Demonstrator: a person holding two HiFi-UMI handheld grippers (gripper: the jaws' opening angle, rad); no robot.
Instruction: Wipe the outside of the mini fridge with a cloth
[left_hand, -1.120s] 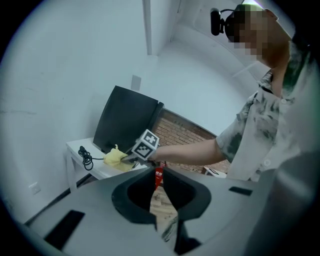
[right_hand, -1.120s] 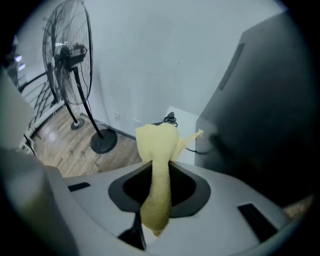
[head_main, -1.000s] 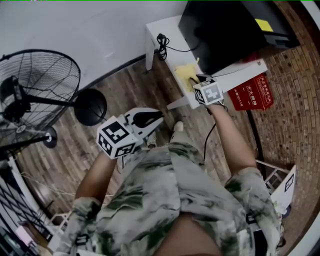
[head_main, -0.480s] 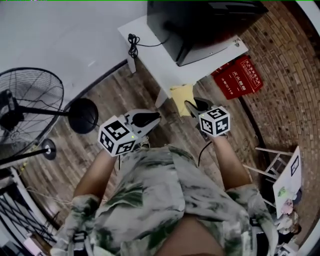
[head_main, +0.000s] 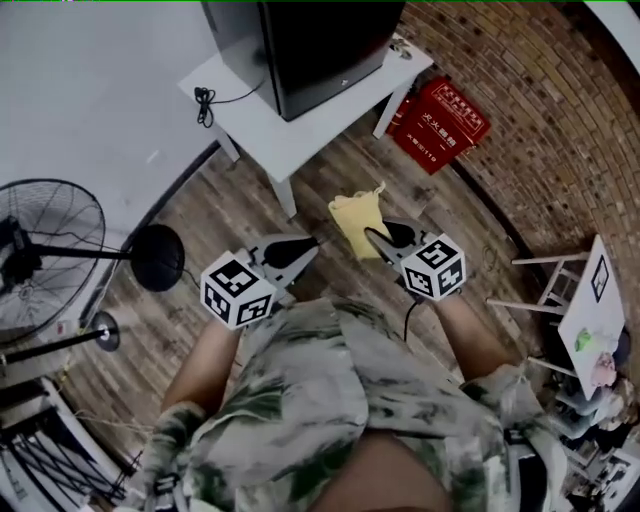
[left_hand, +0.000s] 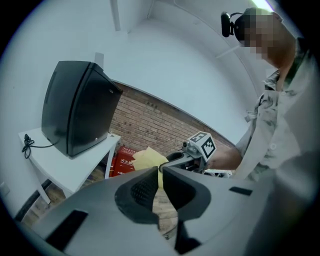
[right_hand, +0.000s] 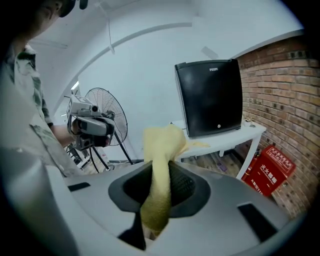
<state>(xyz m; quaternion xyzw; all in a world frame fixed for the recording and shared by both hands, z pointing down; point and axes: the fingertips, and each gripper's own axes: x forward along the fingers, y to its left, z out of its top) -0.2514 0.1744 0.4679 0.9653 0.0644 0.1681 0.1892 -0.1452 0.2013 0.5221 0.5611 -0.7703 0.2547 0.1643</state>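
The black mini fridge (head_main: 300, 45) stands on a white table (head_main: 295, 135) at the top of the head view. My right gripper (head_main: 375, 238) is shut on a yellow cloth (head_main: 355, 218), held over the wooden floor, well short of the table. In the right gripper view the cloth (right_hand: 160, 150) hangs pinched between the jaws, with the fridge (right_hand: 210, 97) beyond it. My left gripper (head_main: 303, 250) is shut with nothing in it, level with the right one. The left gripper view shows the fridge (left_hand: 75, 112) at the left and the cloth (left_hand: 146, 157) just past my jaws.
A red box (head_main: 440, 122) leans on the brick wall right of the table. A standing fan (head_main: 40, 262) and its round base (head_main: 158, 257) are at the left. A black cable (head_main: 205, 100) lies on the table's left end. A white folding stand (head_main: 590, 300) is at the right.
The right gripper has lifted the cloth off the table and drawn it back towards my body. The table and fridge now sit farther off, at the top. The left gripper stays shut.
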